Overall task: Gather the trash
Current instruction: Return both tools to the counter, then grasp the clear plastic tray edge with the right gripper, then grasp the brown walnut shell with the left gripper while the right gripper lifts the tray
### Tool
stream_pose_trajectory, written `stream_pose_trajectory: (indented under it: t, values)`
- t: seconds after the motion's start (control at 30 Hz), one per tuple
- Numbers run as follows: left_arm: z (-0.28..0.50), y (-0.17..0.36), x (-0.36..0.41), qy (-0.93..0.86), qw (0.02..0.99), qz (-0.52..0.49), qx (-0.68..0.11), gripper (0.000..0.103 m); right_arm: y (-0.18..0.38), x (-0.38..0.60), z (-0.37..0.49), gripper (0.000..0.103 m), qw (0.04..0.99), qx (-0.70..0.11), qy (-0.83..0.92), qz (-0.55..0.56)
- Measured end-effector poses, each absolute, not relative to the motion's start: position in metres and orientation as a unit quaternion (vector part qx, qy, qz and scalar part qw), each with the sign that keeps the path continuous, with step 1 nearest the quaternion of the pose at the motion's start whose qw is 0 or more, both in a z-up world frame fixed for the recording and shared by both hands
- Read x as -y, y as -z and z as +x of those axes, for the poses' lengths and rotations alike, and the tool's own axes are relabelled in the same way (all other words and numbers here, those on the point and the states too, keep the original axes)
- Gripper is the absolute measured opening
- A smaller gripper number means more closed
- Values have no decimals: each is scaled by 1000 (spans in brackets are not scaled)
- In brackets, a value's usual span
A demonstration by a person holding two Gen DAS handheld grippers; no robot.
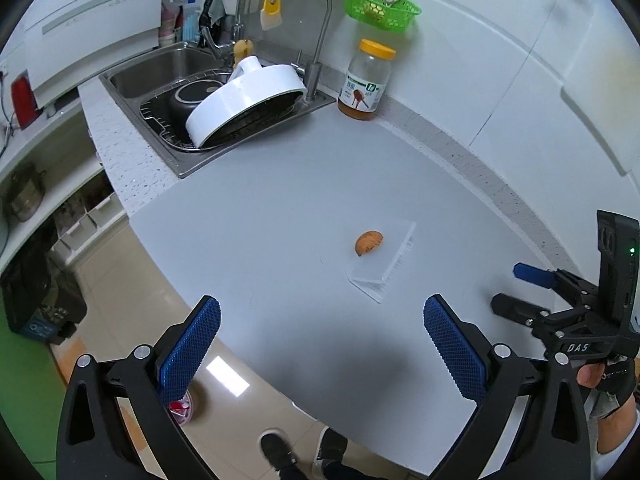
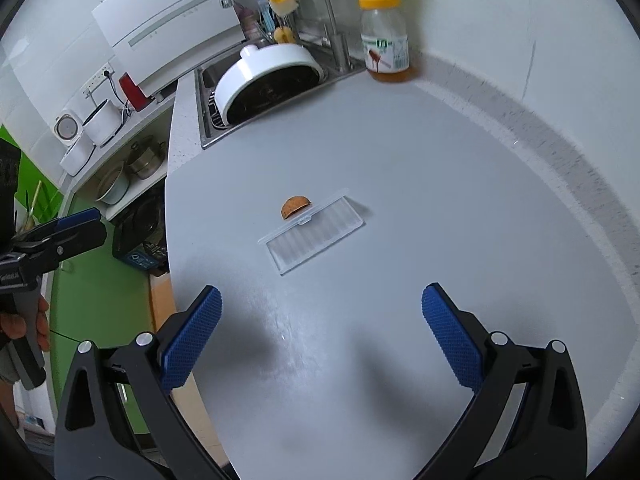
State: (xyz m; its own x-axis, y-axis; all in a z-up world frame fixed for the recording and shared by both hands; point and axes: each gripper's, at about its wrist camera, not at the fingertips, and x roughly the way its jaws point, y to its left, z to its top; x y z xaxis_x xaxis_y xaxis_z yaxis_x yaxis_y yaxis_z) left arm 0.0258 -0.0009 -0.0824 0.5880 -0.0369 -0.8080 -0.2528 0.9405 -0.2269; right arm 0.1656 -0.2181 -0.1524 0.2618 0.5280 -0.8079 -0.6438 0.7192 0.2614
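- Your left gripper (image 1: 322,344) and right gripper (image 2: 320,340) both hang spread wide and empty above the near edge of the counter (image 2: 440,160); nothing is gripped yet.
- The biscuit half (image 2: 295,207) lies mid-counter, touching the long edge of the clear plastic tray (image 2: 316,232). Close on one carelessly and you will likely shove the other.
- The tray looks thin, flat and slick; pads may skate off it or push it toward the counter's left edge, where it could drop to the floor.
- Squeeze the biscuit hard and it may crumble, leaving crumbs as more trash.
- No bin shows clearly; the dark container (image 2: 140,240) below the left edge might be one.
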Motion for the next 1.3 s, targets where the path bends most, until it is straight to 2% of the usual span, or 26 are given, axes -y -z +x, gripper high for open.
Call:
stream_pose_trajectory:
  t: [0.33,0.67,0.77,0.83,1.07,1.3]
  values:
    - [59,113,-21,-42,867,-163,-468,97,202,161,190,97,763,-526,-375,-30]
    - [73,138,-42,-24,856,-182,-484,97,232,130,201,55,739,-557,-379,13]
    - [75,140,-45,-20,855,-185,-484,97,234,127,204,41,737,-559,-380,20]
    - [76,140,-46,-17,855,-184,-485,97,232,125,206,24,738,-555,-383,20]
    - [82,135,-38,0,857,-179,-483,97,217,132,203,7,746,-541,-387,14]
    - [96,131,-14,24,861,-165,-481,97,193,159,206,5,769,-515,-379,14]
